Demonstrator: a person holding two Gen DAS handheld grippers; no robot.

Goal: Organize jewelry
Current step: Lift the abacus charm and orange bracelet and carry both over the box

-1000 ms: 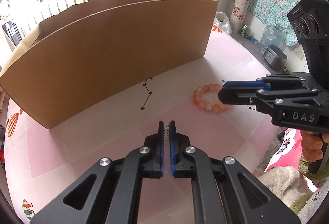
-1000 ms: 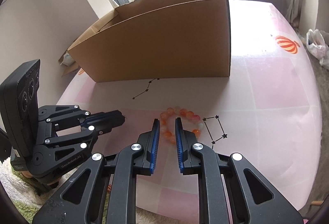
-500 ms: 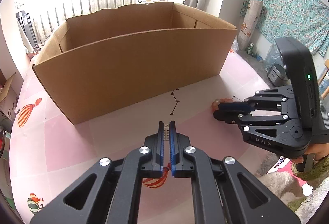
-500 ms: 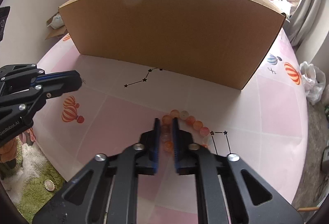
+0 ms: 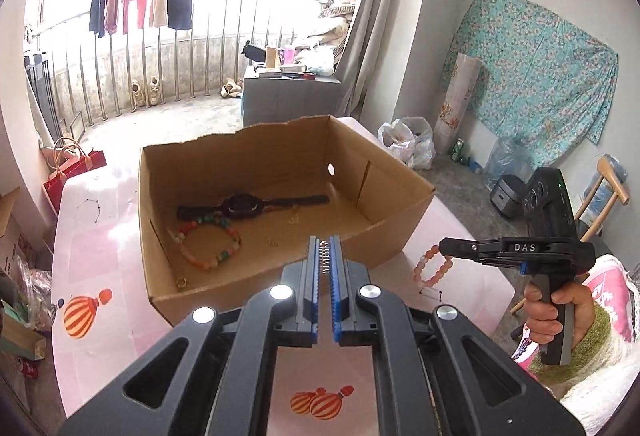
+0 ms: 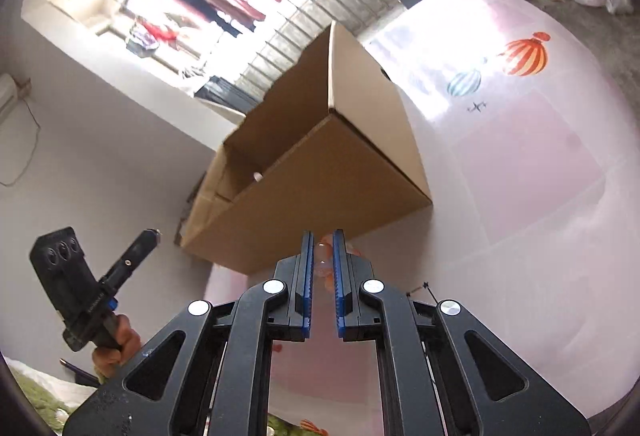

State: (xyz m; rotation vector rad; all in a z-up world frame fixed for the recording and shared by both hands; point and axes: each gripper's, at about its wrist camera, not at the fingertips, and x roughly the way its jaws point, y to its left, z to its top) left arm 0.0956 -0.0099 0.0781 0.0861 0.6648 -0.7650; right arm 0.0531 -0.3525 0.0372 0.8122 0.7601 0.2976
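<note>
- The left gripper [image 5: 325, 250] is above the table [image 5: 100, 268], in front of the box [image 5: 280, 268]. Its jaws are clenched on a small metal spring-like piece [image 5: 325, 258]; I cannot tell what kind of jewelry it is.
- The right gripper [image 5: 443, 247] is at the right side of the box, held by a hand [image 5: 560, 306]. Its jaws have just been closing, and they are grasping a pink bead bracelet [image 5: 432, 267], which hangs down from the tips, above the table.
- In the right wrist view the beads [image 6: 322, 256] are blurry between the blue pads [image 6: 307, 276].
- Inside the box lie a black watch [image 5: 244, 205], a bracelet with mixed colours [image 5: 208, 242] and a small ring [image 5: 181, 283] near the front wall.
- The table cover is pink, with balloon drawings [image 5: 82, 312].
</note>
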